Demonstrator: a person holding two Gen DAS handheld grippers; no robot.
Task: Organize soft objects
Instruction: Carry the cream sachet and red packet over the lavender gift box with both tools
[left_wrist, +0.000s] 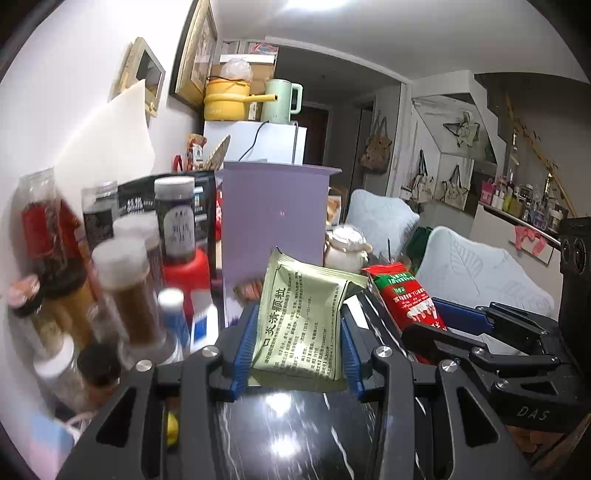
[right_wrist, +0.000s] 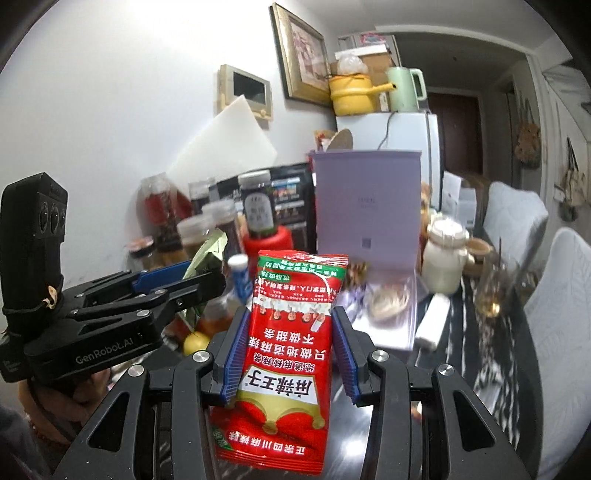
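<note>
Left wrist: left gripper (left_wrist: 298, 345) clamped on green sachet (left_wrist: 303, 317), bottom edge hidden. Right gripper (right_wrist: 287, 356) clamps red snack packet (right_wrist: 286, 354); jars (left_wrist: 125, 280) blurred.

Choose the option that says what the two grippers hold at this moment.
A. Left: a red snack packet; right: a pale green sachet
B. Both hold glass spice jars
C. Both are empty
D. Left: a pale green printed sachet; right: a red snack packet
D: the left gripper has its blue pads pressed on the pale green sachet, while the right gripper clamps the red snack packet.
</note>
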